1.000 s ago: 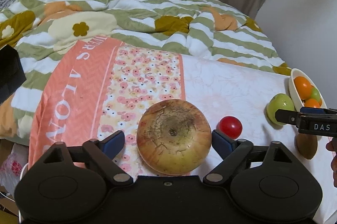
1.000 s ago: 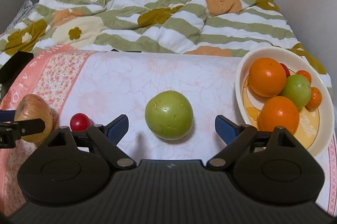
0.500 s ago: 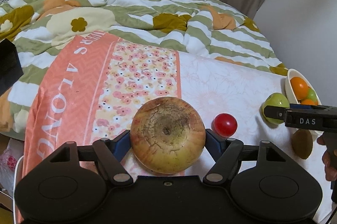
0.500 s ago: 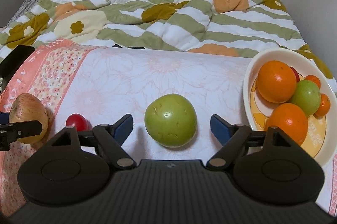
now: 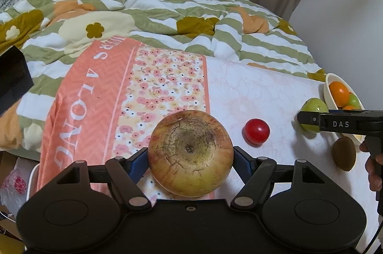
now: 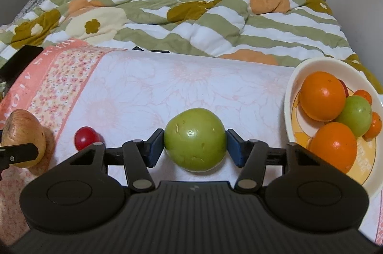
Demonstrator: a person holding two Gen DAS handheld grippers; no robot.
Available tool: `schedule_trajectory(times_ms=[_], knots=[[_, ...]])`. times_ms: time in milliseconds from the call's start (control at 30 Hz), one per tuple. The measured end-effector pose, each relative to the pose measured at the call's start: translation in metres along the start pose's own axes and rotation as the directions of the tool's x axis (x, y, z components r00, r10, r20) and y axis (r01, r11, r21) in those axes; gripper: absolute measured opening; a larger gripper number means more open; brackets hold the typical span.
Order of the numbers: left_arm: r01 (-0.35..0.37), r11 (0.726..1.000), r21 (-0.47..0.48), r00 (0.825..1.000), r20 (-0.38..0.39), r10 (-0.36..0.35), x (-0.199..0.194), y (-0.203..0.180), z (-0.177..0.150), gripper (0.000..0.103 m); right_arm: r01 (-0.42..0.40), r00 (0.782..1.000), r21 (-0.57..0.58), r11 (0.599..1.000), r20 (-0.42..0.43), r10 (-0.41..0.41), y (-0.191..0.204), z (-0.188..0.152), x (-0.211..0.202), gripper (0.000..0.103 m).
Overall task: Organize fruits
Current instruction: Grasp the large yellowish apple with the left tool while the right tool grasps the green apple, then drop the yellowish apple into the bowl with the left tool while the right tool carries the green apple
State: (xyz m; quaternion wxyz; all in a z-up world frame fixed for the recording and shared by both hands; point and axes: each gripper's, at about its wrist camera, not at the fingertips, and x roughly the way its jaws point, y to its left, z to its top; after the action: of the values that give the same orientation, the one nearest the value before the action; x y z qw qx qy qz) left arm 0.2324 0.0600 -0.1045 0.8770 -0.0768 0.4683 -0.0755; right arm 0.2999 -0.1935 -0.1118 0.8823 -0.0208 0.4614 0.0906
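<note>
the left gripper (image 5: 190, 159) has its blue pads pressed against both sides of the big apple (image 5: 190, 154), a yellow-brown one with cracked, russeted skin around its stem hollow, so it is clamped at a fairly wide spread on that fruit. the apple sits at the seam where the cloth's (image 5: 251, 91) flowered orange band meets its pale part. the right gripper (image 6: 195, 146) is closing its jaws on the green fruit (image 6: 195, 139); both blue pads already touch its sides, and the fruit lies on the pale cloth between them. taking that green fruit as the landmark: the cherry tomato (image 6: 83, 138) lies to its left, apart from it and just clear of the right gripper's left finger, and the apple is farther left again, past the tomato, with a black finger of the left gripper across its front in the right wrist view. the bowl (image 6: 290, 96) stands to the right of the green fruit, near it but not touching, and holds two large oranges (image 6: 322, 96), a second green fruit, a few small orange ones and a bit of something red behind. a kiwi (image 5: 344, 153) lies on the nearer side of the green fruit, close by the person's hand (image 5: 373, 170) on the right gripper's handle. beyond the green fruit, past the cloth's far edge, a rumpled striped quilt (image 6: 191, 10) covers the bed.
</note>
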Motion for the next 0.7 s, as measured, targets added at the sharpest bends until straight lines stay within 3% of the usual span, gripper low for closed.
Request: schedule_trajectory(times_ms=[467, 700], knots=[[0.017, 0.999, 0.049, 0.997, 0.079, -0.021, -0.044, -0.01, -0.011, 0.077, -0.001, 0.996, -0.004, 1.0, 0.088, 0.002, 0.019, -0.017, -0.063, 0.071], [0.054, 0.994, 0.1, 0.989, 0.128, -0.067, -0.073, -0.019, -0.018, 0.077, 0.011, 0.991, 0.024, 1.0, 0.13, -0.014, 0.029, -0.035, -0.106, 0.071]])
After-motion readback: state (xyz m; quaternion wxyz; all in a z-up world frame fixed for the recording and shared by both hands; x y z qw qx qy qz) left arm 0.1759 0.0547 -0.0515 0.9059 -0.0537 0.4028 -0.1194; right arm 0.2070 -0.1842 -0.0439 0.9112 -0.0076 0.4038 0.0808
